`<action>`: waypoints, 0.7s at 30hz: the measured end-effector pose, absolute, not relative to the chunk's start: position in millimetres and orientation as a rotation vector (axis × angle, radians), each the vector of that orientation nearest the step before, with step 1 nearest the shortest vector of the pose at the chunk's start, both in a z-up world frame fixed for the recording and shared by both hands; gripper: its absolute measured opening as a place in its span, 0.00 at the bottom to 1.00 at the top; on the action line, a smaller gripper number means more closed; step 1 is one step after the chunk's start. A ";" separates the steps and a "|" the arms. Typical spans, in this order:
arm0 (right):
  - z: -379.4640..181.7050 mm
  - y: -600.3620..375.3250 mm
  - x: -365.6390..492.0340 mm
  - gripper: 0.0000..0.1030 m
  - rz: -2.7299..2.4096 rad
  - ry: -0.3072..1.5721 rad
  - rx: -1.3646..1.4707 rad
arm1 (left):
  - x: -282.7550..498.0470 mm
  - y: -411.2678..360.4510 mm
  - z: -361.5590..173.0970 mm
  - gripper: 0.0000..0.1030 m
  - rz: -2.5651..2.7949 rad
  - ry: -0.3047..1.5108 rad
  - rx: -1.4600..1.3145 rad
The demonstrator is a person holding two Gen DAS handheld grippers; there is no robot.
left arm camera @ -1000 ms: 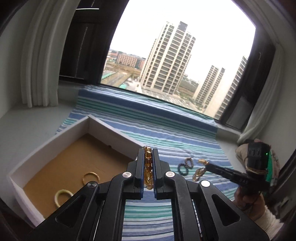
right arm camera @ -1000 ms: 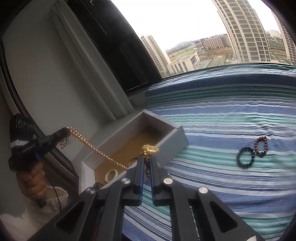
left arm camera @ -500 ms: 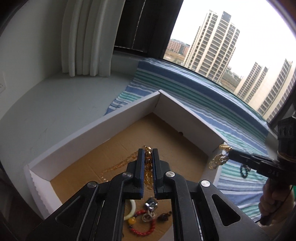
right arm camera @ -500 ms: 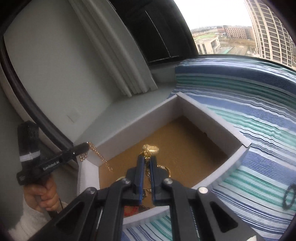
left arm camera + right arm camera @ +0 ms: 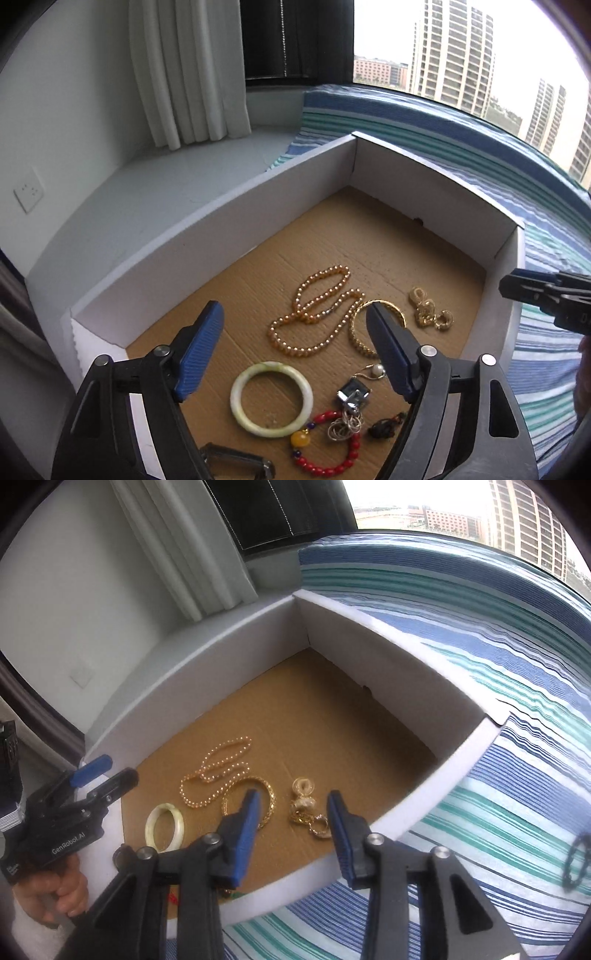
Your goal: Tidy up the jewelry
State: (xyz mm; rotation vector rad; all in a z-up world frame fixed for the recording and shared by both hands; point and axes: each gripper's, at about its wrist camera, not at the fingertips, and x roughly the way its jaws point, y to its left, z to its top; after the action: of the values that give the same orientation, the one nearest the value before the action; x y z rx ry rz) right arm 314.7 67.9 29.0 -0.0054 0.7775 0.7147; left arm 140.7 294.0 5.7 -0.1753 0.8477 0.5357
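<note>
A white box (image 5: 424, 162) with a brown cardboard floor holds the jewelry. My left gripper (image 5: 295, 325) hangs over it, its jaws opening and empty. The amber pearl necklace (image 5: 314, 314) lies loose on the floor below. My right gripper (image 5: 293, 801) is over the box's near wall (image 5: 424, 805), jaws opening with nothing pressed between the pads. The chunky gold chain (image 5: 306, 808) rests on the floor under it. Each gripper also shows in the other's view: the right gripper (image 5: 517, 288) and the left gripper (image 5: 114, 771).
In the box lie a jade bangle (image 5: 271, 398), a gold bangle (image 5: 354, 332), a red bead bracelet (image 5: 332, 469) and small silver pieces (image 5: 351, 398). A dark bead bracelet (image 5: 574, 860) lies on the striped cloth (image 5: 498, 664). A curtain (image 5: 184, 74) and window stand behind.
Both grippers came down over the box and opened. The pearl necklace left the left gripper and the gold chain left the right one; both now lie on the box floor.
</note>
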 end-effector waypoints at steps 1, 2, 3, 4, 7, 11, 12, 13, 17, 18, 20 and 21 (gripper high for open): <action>29.5 64.3 308.2 0.40 0.715 0.760 -0.013 | 138.2 289.2 8.7 0.81 0.545 0.838 -0.158; 30.5 58.9 300.8 0.42 0.714 0.744 -0.021 | 135.4 282.2 11.5 0.82 0.551 0.829 -0.141; 30.2 52.9 293.3 0.43 0.709 0.731 -0.027 | 133.7 275.5 13.8 0.82 0.553 0.821 -0.126; 29.7 47.5 286.3 0.43 0.703 0.720 -0.033 | 135.9 266.7 16.2 0.82 0.552 0.816 -0.112; 27.3 30.9 268.7 0.44 0.684 0.703 -0.041 | 134.6 251.1 20.3 0.82 0.536 0.804 -0.079; 21.0 1.5 249.8 0.46 0.641 0.689 -0.055 | 128.7 224.7 26.4 0.85 0.499 0.789 -0.063; 18.9 -5.4 246.1 0.50 0.625 0.687 -0.057 | 124.6 216.9 26.7 0.87 0.484 0.784 -0.069; 16.0 -13.9 241.4 0.52 0.605 0.683 -0.060 | 122.8 208.4 25.9 0.88 0.466 0.781 -0.076; -1.6 -47.6 222.8 0.61 0.517 0.658 -0.058 | 115.3 168.7 11.2 0.91 0.354 0.812 -0.091; -7.6 -55.8 218.1 0.62 0.492 0.653 -0.055 | 115.2 156.9 5.7 0.91 0.320 0.830 -0.090; -21.5 -76.7 207.4 0.63 0.437 0.650 -0.049 | 117.9 131.8 -7.5 0.91 0.259 0.872 -0.080; -28.5 -88.7 202.4 0.63 0.412 0.648 -0.045 | 120.8 119.7 -14.4 0.91 0.233 0.895 -0.071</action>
State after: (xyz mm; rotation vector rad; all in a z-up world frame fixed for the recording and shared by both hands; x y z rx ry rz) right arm 202.4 -88.7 -28.5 -0.0452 0.6482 0.4116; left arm 120.8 119.7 -14.4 -0.0706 0.8951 0.2328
